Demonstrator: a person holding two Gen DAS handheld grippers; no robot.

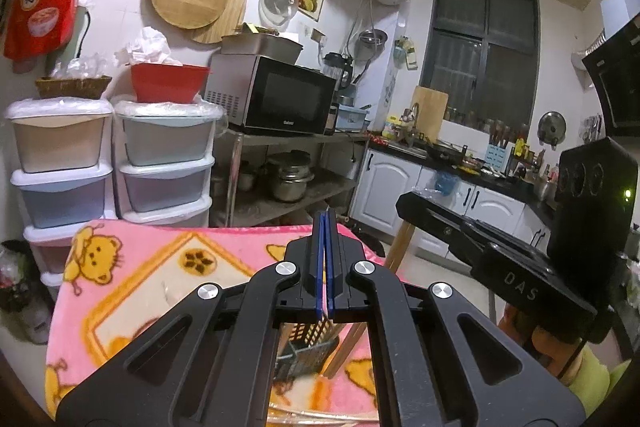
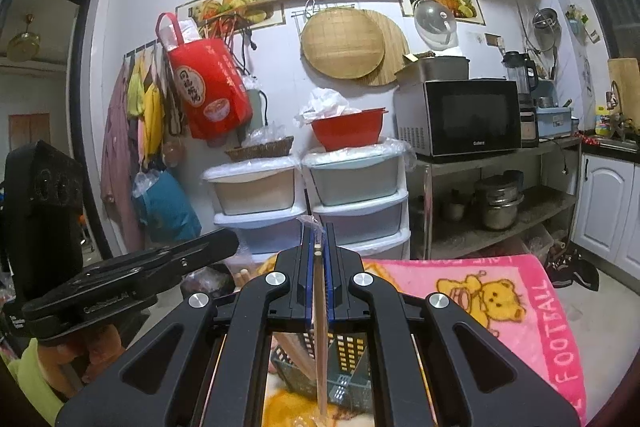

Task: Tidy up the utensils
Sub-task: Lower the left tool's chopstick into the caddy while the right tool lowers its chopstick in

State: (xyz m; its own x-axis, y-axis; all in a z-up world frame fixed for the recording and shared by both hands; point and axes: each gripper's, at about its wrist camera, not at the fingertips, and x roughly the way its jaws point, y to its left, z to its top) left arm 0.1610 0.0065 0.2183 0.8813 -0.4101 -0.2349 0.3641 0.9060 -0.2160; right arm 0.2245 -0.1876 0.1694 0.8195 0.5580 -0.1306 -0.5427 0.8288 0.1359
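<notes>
My right gripper point(image 2: 319, 247) is shut on a wooden chopstick point(image 2: 320, 339), which runs down between the pads and hangs over a dark slotted utensil basket point(image 2: 344, 375) on the pink blanket. More chopsticks point(image 2: 294, 351) lean inside the basket. My left gripper point(image 1: 325, 239) is shut with nothing seen between its blue pads; the basket point(image 1: 306, 357) with chopsticks point(image 1: 344, 353) beside it shows below it. Each gripper appears in the other's view: the right one point(image 1: 500, 259), the left one point(image 2: 132, 279).
The pink bear-print blanket point(image 1: 160, 267) covers the table. Behind it stand stacked plastic drawers point(image 1: 168, 155), a red bowl point(image 1: 168, 81), a microwave point(image 1: 280, 99) on a metal shelf with pots point(image 1: 290, 175), and the kitchen counter point(image 1: 460, 163) at right.
</notes>
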